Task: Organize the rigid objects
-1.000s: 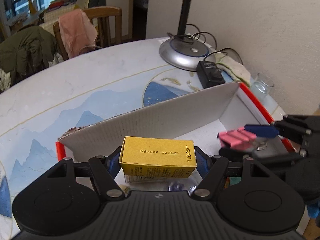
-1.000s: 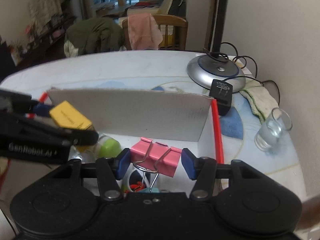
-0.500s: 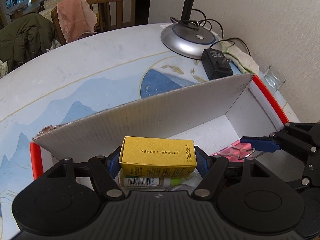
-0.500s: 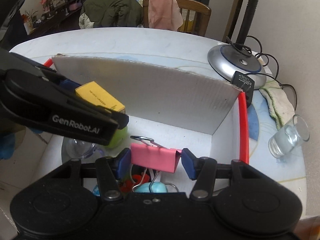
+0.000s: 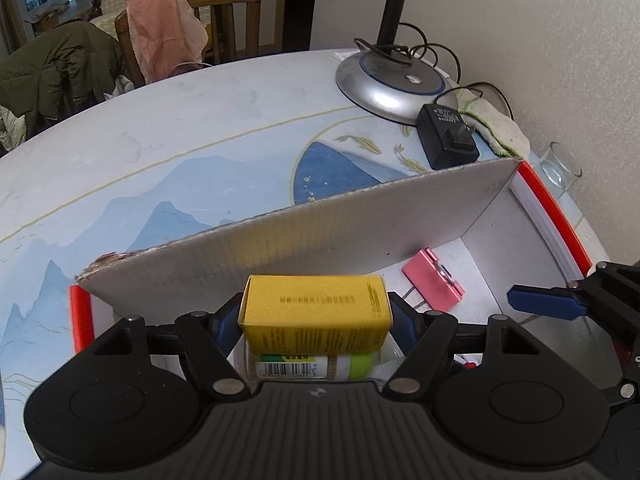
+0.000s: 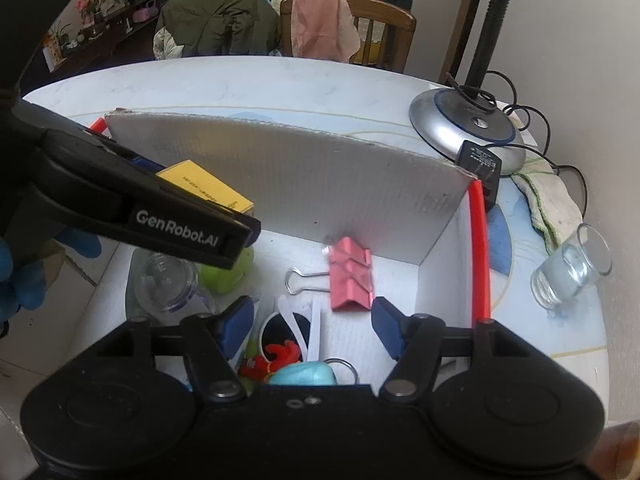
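Pink binder clip (image 6: 351,276) lies in the box (image 6: 280,184) by its far right corner; your right gripper (image 6: 312,326) is opening, nothing between its jaws.
Your left gripper (image 5: 316,320) clamps the yellow carton (image 5: 316,312) over the box's clutter; released here, it may land crooked on the bottle (image 5: 308,366).

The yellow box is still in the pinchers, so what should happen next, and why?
Probably lower the yellow box into the cardboard bin and let go. The left hand-held gripper holds it above the bottles, while the pink clip already lies on the bin floor.
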Motion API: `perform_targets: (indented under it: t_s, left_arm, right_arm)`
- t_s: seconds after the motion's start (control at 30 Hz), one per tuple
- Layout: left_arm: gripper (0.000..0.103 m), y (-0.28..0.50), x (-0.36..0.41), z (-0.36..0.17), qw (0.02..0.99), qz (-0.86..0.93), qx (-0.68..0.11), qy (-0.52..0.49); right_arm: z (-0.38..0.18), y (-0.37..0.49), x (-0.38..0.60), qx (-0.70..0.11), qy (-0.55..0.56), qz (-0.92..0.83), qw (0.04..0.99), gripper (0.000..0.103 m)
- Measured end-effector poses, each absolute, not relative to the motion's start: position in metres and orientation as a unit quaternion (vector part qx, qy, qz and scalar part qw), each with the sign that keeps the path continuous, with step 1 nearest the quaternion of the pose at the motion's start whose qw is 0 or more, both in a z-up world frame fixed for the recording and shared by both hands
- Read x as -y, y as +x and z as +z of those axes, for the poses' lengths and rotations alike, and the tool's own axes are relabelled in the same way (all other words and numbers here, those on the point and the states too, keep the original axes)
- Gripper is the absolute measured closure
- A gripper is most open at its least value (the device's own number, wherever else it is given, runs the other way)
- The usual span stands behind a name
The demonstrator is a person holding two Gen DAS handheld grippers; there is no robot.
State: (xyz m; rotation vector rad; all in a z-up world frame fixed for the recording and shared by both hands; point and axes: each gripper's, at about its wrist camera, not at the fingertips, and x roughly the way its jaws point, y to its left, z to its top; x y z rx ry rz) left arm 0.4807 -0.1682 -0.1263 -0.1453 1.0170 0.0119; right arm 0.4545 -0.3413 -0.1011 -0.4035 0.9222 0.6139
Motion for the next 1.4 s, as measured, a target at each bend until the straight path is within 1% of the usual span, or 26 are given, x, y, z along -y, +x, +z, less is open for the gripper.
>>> perform_targets:
  t_s: [0.63, 0.8, 1.1, 1.23, 1.3, 1.4]
  left_arm:
    - [0.030, 0.426, 0.163, -0.086, 0.899, -0.013, -0.432, -0.071]
    - [0.030, 0.404, 0.161, -0.072, 0.907, -0.026, -0.414, -0.068]
    - [0.030, 0.361, 0.156, -0.050, 0.920, -0.047, -0.385, -0.058]
    - [0.030, 0.342, 0.152, -0.043, 0.924, -0.056, -0.374, -0.060]
    - [0.030, 0.332, 0.150, -0.039, 0.926, -0.058, -0.368, -0.058]
    - [0.030, 0.318, 0.147, -0.036, 0.928, -0.058, -0.363, -0.058]
  right_arm:
    - [-0.071, 0.425, 0.362, -0.404, -0.133, 0.272, 0.863, 0.038]
    - [-0.058, 0.410, 0.367, -0.391, -0.112, 0.274, 0.872, 0.035]
    - [-0.038, 0.382, 0.373, -0.371, -0.072, 0.263, 0.888, 0.034]
    - [-0.031, 0.369, 0.376, -0.362, -0.056, 0.261, 0.893, 0.033]
    - [-0.028, 0.362, 0.377, -0.357, -0.048, 0.261, 0.896, 0.029]
    - [-0.025, 0.349, 0.378, -0.351, -0.040, 0.262, 0.898, 0.026]
